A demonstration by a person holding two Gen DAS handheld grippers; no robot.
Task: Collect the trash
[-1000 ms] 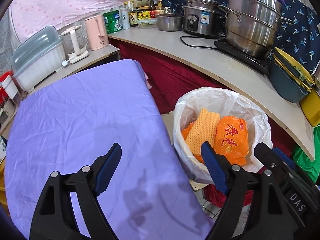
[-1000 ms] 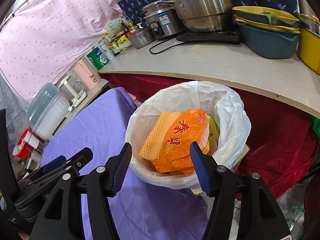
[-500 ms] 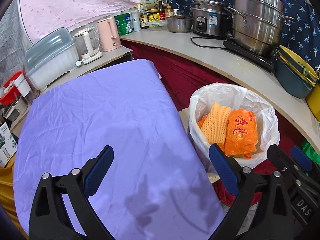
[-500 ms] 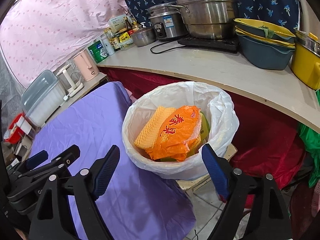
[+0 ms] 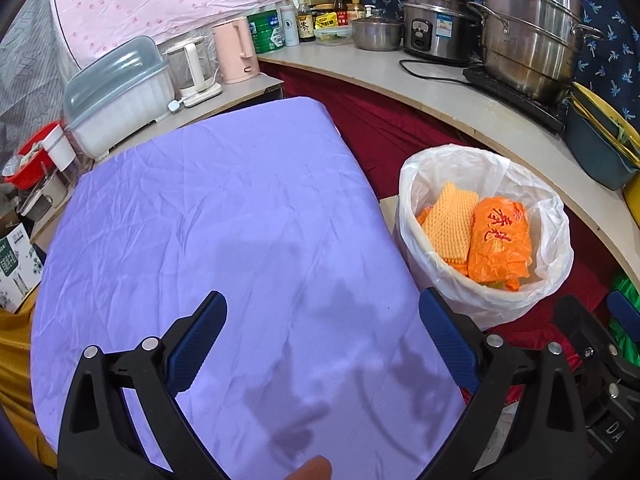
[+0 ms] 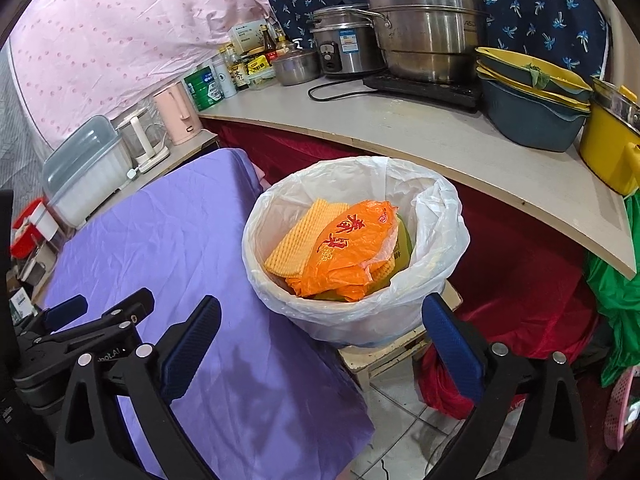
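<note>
A bin lined with a white plastic bag stands beside the table. Inside lie an orange plastic bag with red characters and a yellow foam net sleeve. My left gripper is open and empty above the purple tablecloth, left of the bin. My right gripper is open and empty, held in front of the bin. The left gripper also shows in the right wrist view.
A curved counter behind the bin holds steel pots, a rice cooker, stacked basins and bottles. A pink kettle and a dish box stand beyond the table. Red cloth hangs under the counter.
Both grippers have pulled back and up from the bin, so the bin looks smaller and more of the table shows. Both stay open and empty.
</note>
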